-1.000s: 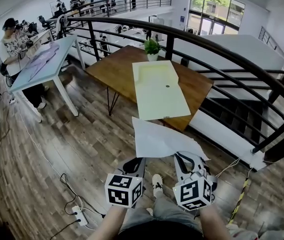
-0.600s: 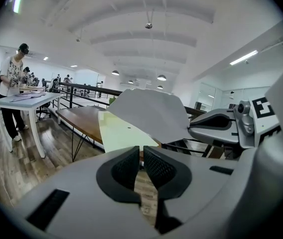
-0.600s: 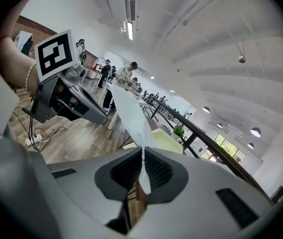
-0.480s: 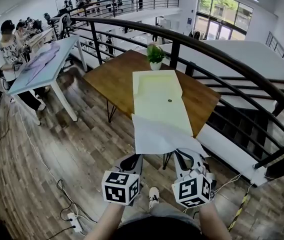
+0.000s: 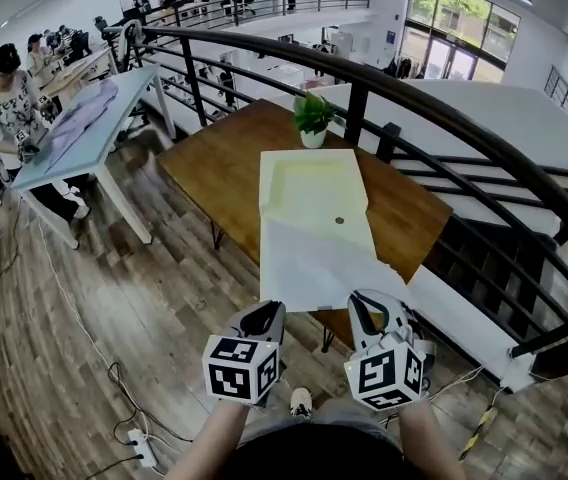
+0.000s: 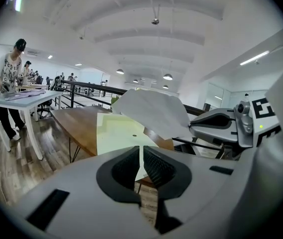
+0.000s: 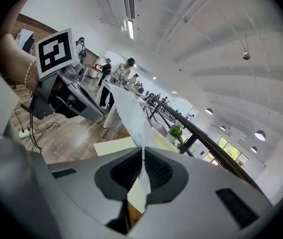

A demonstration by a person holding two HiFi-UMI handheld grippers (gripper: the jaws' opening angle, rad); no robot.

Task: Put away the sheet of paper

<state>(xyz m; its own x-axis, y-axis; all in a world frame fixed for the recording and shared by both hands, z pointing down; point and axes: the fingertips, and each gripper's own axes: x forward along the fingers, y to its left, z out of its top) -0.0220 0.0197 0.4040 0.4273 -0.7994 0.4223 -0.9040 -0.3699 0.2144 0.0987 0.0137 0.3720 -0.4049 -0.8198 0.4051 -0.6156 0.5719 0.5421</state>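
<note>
though hidden overhead, gripper views show paper (image 6: 151,113) pinched.

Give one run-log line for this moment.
left gripper: shut on sheet of paper; right gripper: same; yellow folder: on table

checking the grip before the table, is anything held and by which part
The sheet of paper is held by its near edge: the left gripper is shut on the left corner, the right gripper on the right corner.
</note>
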